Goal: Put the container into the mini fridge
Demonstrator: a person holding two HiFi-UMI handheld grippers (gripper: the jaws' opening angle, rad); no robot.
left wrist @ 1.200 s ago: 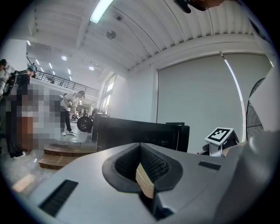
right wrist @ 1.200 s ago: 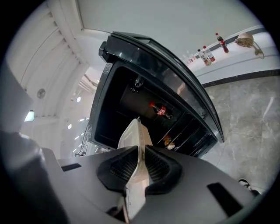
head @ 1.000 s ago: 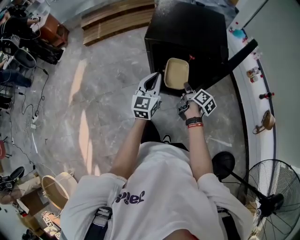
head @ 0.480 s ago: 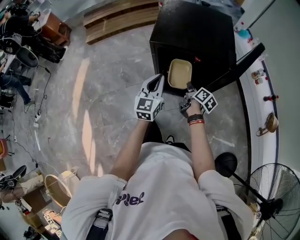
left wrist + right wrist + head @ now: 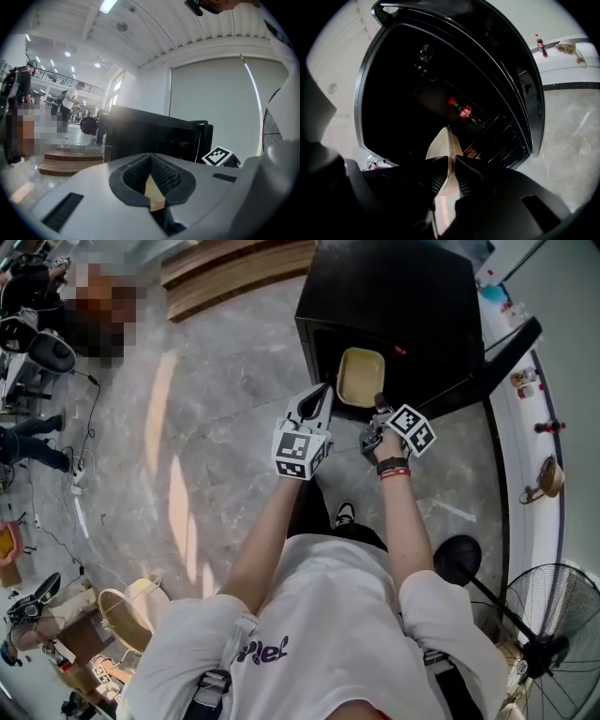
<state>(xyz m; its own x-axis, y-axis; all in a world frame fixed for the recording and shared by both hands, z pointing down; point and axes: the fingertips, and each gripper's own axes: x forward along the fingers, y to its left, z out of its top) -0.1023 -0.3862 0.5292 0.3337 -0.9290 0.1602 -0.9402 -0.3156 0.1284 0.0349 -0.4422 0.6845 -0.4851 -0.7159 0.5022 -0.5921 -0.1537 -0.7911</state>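
As the head view shows it, grey marble floor [image 5: 216,381] fills the left side, and the person's 2 arms reach toward the black mini fridge [image 5: 394,296] at top centre.

Left: the left gripper [image 5: 325,390] points at the fridge front, with its tips just beside the left edge of the container [image 5: 361,376]. In the left gripper view its jaws are pressed together at the tips. A tan sliver [image 5: 154,194] shows in the gap behind them; whether it is gripped cannot be told.

Centre: the container is tan, shallow and round-cornered. It is held at the fridge's open front, its far end against the dark opening.

Right: the right gripper [image 5: 378,407] pinches the container's near rim. In the right gripper view the 2 jaws close on the thin rim, 1 on each side. Beyond it, red-labelled bottles [image 5: 461,110] sit in the dark interior.

Further right, the fridge door [image 5: 497,348] stands swung open. A standing fan [image 5: 553,615] occupies the lower right corner.
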